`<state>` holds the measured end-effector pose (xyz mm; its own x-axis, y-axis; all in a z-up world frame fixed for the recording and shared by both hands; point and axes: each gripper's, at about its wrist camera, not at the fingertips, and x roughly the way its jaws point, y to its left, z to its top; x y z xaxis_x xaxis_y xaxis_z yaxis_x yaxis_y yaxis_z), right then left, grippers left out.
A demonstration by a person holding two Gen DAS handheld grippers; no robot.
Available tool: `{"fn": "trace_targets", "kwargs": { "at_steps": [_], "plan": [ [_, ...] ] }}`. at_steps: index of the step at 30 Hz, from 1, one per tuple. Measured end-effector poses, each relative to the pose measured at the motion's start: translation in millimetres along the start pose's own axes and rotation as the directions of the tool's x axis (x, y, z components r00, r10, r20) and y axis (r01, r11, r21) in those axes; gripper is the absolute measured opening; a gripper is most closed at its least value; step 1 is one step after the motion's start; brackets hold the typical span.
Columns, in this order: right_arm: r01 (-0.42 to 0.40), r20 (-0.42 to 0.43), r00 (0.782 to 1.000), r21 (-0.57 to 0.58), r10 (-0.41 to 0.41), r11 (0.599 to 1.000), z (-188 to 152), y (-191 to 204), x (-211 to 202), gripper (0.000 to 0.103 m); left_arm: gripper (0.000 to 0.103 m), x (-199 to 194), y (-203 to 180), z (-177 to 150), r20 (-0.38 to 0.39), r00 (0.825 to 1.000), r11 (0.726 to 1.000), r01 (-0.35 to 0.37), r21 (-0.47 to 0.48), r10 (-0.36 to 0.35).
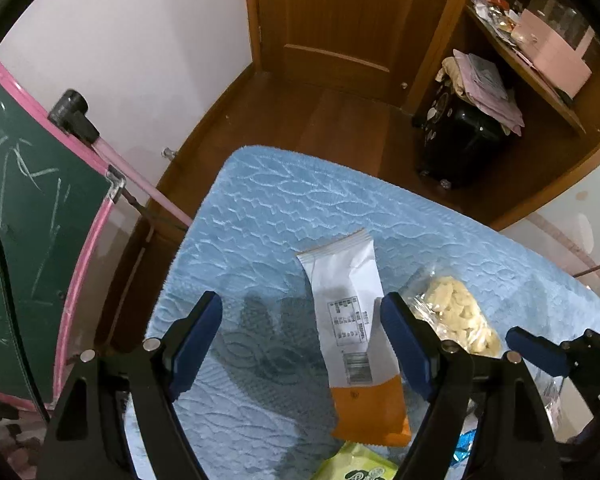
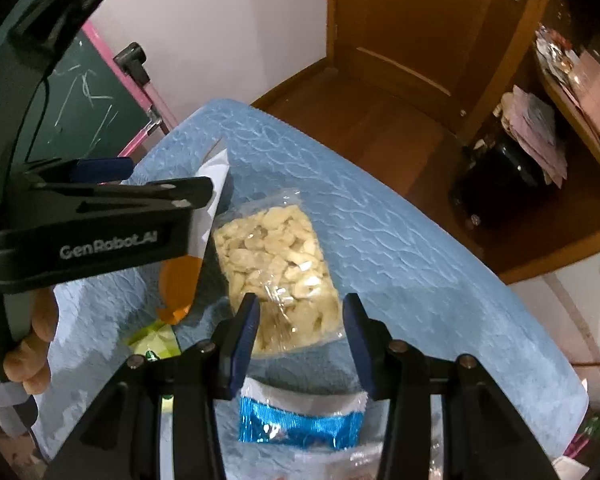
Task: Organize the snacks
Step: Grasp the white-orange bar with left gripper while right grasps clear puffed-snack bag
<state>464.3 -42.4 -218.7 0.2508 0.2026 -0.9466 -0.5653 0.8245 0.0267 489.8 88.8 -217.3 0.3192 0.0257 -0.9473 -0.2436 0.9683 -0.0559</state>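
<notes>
A white and orange snack packet lies on the blue cloth, between the open jaws of my left gripper, nearer its right finger, apart from both. A clear bag of pale chips lies to its right; it also shows in the right wrist view. My right gripper is open over the near end of that bag, not closed on it. A blue foil packet lies below the right gripper. A green packet sits at the near edge, also in the right wrist view.
The cloth-covered table ends at a wooden floor beyond. A green chalkboard with a pink frame stands left. A wooden door, a black suitcase and a cluttered shelf are at the back right. The left gripper body crosses the right wrist view.
</notes>
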Motion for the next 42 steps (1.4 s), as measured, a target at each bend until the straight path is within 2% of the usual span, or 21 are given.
{"fn": "trace_targets", "kwargs": {
  "at_steps": [3, 5, 7, 11, 14, 20, 25, 30, 35, 36, 37, 38, 42],
  "plan": [
    [-0.005, 0.021, 1.000, -0.021, 0.005, 1.000, 1.5, -0.3, 2.1, 0.056, 0.080, 6.8, 0.3, -0.3, -0.004, 1.000, 1.000, 0.024, -0.015, -0.024],
    [-0.023, 0.028, 0.999, -0.027, 0.024, 0.999, 1.7, 0.8, 4.0, 0.068, 0.080, 11.7, 0.8, -1.4, -0.014, 0.999, 0.999, 0.029, -0.013, -0.029],
    [-0.020, 0.031, 0.999, -0.037, 0.021, 0.999, 4.1, 3.3, 7.7, 0.071, 0.080, 17.2, 0.3, -2.2, -0.018, 0.999, 1.000, 0.026, -0.011, -0.027],
    [-0.016, 0.019, 1.000, -0.063, 0.017, 0.998, 5.9, 6.6, 14.9, 0.072, 0.080, 23.2, 7.7, -1.5, -0.026, 0.999, 0.999, 0.024, -0.029, -0.025],
    [-0.004, 0.004, 1.000, -0.059, 0.004, 0.998, 8.2, 6.8, 23.1, 0.072, 0.080, 32.0, 17.7, -3.1, -0.062, 0.998, 0.999, 0.003, -0.047, -0.006],
    [-0.055, -0.023, 0.998, -0.001, 0.055, 0.998, 10.8, 1.2, 35.3, 0.072, 0.080, 36.6, 34.5, -7.4, -0.086, 0.996, 0.999, -0.008, -0.036, 0.005],
    [-0.037, -0.036, 0.999, 0.023, 0.038, 0.999, 10.5, 4.7, 37.2, 0.071, 0.080, 31.2, 41.7, -13.7, -0.130, 0.991, 0.997, 0.031, -0.072, -0.040],
    [0.037, -0.040, 0.999, 0.028, -0.035, 0.999, 4.2, 9.9, 32.5, 0.069, 0.080, 27.5, 34.9, -25.9, -0.182, 0.978, 0.993, 0.092, -0.074, -0.104],
    [0.111, -0.047, 0.993, 0.031, -0.109, 0.993, -11.3, 12.1, 24.5, 0.069, 0.080, 27.0, 26.4, -38.0, -0.141, 0.989, 0.998, 0.051, -0.021, -0.053],
    [0.124, -0.046, 0.991, 0.034, -0.122, 0.992, -14.5, 11.2, 21.7, 0.068, 0.070, 25.3, 24.0, -40.7, -0.128, 0.991, 0.999, 0.035, -0.004, -0.035],
    [0.138, -0.041, 0.990, 0.041, -0.136, 0.990, -17.8, 10.0, 17.0, 0.068, 0.050, 21.7, 21.4, -43.1, -0.104, 0.995, 1.000, 0.002, 0.021, 0.000],
    [0.142, -0.035, 0.989, 0.048, -0.140, 0.989, -20.0, 8.6, 12.2, 0.068, 0.044, 18.3, 20.5, -44.3, -0.090, 0.996, 0.999, -0.004, 0.032, 0.006],
    [0.149, 0.001, 0.989, 0.086, -0.150, 0.985, -26.0, 4.4, -11.1, 0.068, 0.040, -0.7, 21.6, -46.8, -0.093, 0.995, 0.999, 0.041, 0.026, -0.038]
  ]
}}
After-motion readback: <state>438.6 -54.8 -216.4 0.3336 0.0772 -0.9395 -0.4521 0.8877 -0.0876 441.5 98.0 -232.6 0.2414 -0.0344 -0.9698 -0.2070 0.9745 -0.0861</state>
